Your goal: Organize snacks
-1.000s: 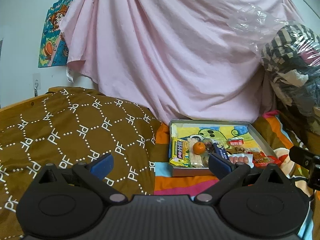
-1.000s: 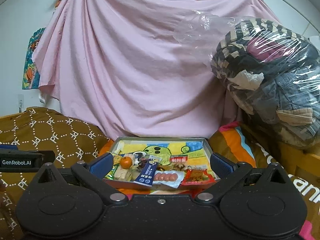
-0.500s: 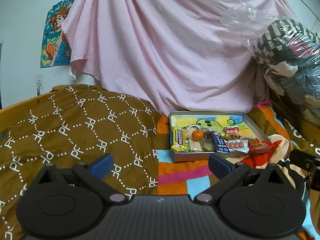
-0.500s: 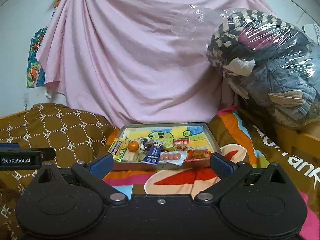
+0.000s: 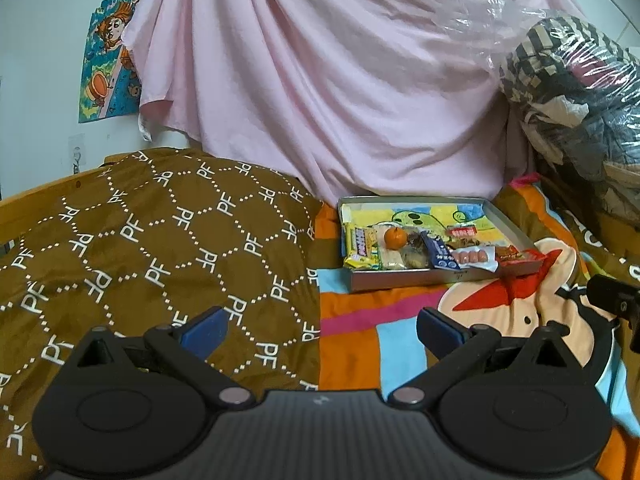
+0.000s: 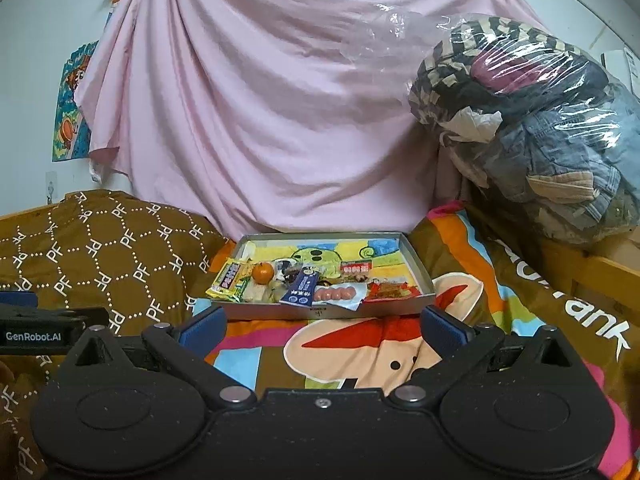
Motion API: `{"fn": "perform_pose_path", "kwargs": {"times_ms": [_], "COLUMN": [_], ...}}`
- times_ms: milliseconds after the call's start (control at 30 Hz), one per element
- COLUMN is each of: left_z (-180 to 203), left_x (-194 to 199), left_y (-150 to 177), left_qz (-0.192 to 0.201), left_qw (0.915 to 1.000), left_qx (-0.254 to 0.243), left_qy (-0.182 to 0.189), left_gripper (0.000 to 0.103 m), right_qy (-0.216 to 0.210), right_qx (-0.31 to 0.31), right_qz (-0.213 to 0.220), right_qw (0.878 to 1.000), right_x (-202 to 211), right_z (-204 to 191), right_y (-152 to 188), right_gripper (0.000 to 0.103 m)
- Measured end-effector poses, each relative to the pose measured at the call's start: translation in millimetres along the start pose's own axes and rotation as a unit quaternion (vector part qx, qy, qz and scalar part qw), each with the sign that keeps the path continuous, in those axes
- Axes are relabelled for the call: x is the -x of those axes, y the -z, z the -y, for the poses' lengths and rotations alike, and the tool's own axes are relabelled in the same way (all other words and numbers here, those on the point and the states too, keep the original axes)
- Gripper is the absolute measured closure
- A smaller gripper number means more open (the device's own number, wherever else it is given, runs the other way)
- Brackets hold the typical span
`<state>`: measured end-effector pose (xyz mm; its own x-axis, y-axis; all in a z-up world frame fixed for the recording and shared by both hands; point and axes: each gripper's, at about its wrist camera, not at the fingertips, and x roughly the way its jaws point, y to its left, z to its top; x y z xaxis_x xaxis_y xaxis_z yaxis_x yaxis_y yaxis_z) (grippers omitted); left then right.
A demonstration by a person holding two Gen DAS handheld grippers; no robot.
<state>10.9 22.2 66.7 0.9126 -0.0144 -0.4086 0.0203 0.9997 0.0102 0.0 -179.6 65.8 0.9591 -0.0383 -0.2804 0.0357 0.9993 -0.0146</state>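
Observation:
A shallow metal tray (image 5: 404,280) (image 6: 320,312) lies on the bed. Along its near edge lie a yellow packet (image 5: 360,246) (image 6: 229,278), a small orange (image 5: 395,237) (image 6: 262,272), a dark blue packet (image 5: 440,254) (image 6: 301,290), a pack of pink sausages (image 5: 472,257) (image 6: 335,293) and a red packet (image 5: 518,256) (image 6: 390,291). My left gripper (image 5: 320,330) is open and empty, well short of the tray. My right gripper (image 6: 322,326) is open and empty, just in front of the tray.
A brown patterned blanket (image 5: 152,248) is heaped left of the tray. A colourful cartoon bedsheet (image 6: 372,352) covers the bed. A pink sheet (image 6: 256,120) hangs behind. A plastic-wrapped clothes bundle (image 6: 528,136) sits at the right on a wooden frame (image 6: 580,276).
Both grippers have drawn back from the tray, which now looks smaller and farther away. More bedsheet shows in front of it. Both grippers stayed open.

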Motion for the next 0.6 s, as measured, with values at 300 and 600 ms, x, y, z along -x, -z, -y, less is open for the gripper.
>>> {"fn": "perform_pose_path", "kwargs": {"times_ms": [300, 600], "left_z": [-8.7, -12.1], "left_x": [7.0, -1.3], "left_y": [13.9, 29.1], "left_qz": [-0.025, -0.047], "left_qw": [0.9996, 0.9985], "left_qx": [0.011, 0.025], "left_qy": [-0.007, -0.013], "left_gripper": [0.0, 0.0], "right_qy": [-0.026, -0.033], "right_qx": [0.004, -0.013], "right_qz": [-0.012, -0.026], "right_qw": [1.0, 0.999], "right_x": [0.7, -1.0], "right_z": [-9.4, -6.5], "right_y": [15.8, 32.1], "right_gripper": [0.001, 0.001]}}
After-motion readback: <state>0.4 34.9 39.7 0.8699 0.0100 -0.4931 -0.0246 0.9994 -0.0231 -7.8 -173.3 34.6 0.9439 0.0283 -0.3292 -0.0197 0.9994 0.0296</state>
